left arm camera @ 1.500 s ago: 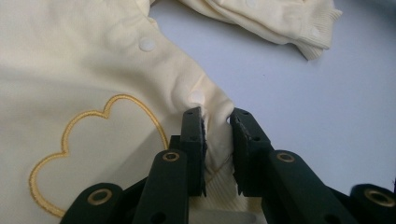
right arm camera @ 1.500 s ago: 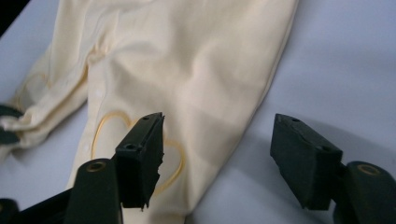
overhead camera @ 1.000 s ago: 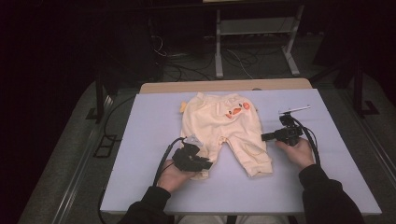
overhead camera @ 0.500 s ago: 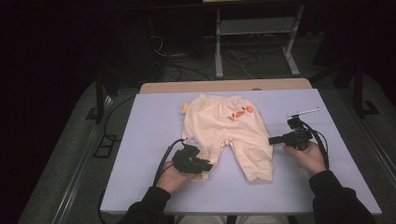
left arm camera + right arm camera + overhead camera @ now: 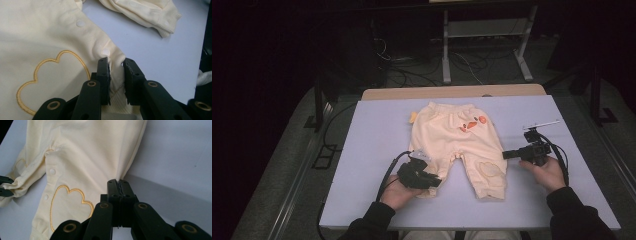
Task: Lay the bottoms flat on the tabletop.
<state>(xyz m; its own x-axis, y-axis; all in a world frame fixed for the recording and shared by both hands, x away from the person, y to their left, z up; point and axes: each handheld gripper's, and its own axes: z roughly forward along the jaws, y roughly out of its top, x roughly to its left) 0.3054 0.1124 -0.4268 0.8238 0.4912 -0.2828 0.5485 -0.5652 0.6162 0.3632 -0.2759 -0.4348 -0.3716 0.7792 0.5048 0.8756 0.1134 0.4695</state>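
Pale-yellow baby trousers of soft cotton (image 5: 457, 147) lie flat mid-way across the lavender table (image 5: 372, 130). Left gripper (image 5: 116, 72) pinches the near leg's ribbed cuff. Right gripper (image 5: 119, 185), jaws fully together and empty, sits just off the trousers' outer edge. Light, limp fabric; cuffs and waistband look the best holds. Underside hidden.
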